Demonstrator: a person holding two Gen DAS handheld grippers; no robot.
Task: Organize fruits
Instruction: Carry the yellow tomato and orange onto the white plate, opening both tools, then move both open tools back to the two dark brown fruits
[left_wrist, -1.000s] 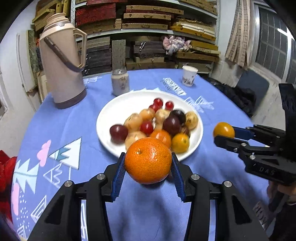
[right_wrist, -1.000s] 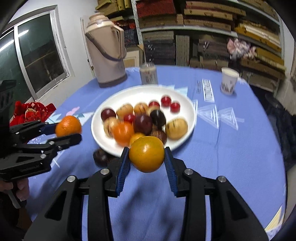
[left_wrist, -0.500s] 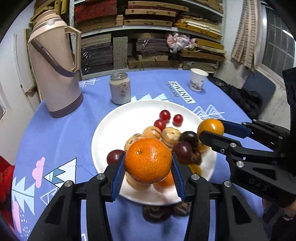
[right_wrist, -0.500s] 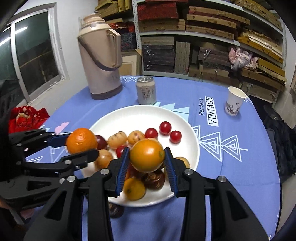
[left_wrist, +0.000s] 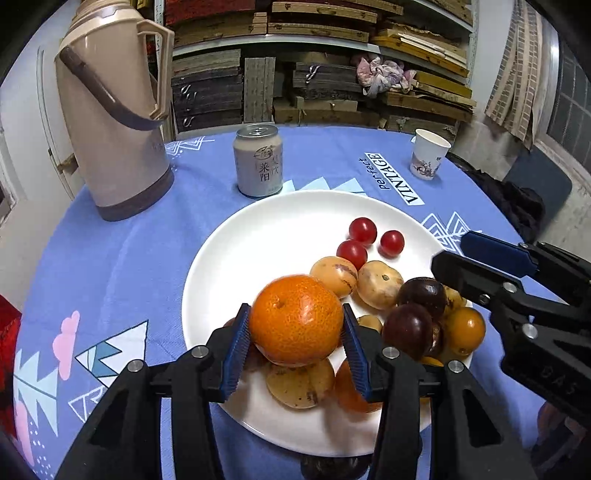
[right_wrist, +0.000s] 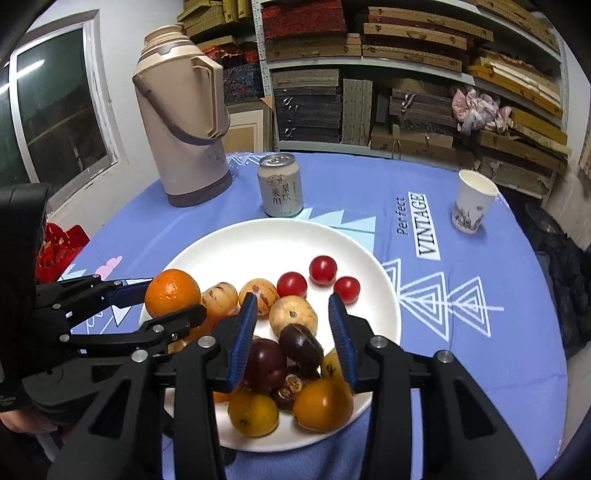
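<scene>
Fruits (left_wrist: 376, 284) fill a white plate (left_wrist: 273, 236) on blue tablecloth (left_wrist: 122, 251) before stacked shelves (left_wrist: 332, 74).

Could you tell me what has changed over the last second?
Both grippers moved forward over the round white plate. The right gripper released its smooth yellow-orange fruit onto the plate and now stands open. The left gripper still clamps the dimpled orange tangerine.

My right gripper (right_wrist: 293, 338) hangs over the near side of the white plate (right_wrist: 258, 247) with its jaws apart and nothing between them. Below it lie dark plums and an orange-yellow fruit (right_wrist: 323, 405) at the near rim. On the left, my left gripper (right_wrist: 168, 306) clamps an orange mandarin (right_wrist: 172, 291) above the plate's left edge. A can (right_wrist: 280, 190) stands beyond the plate.
</scene>
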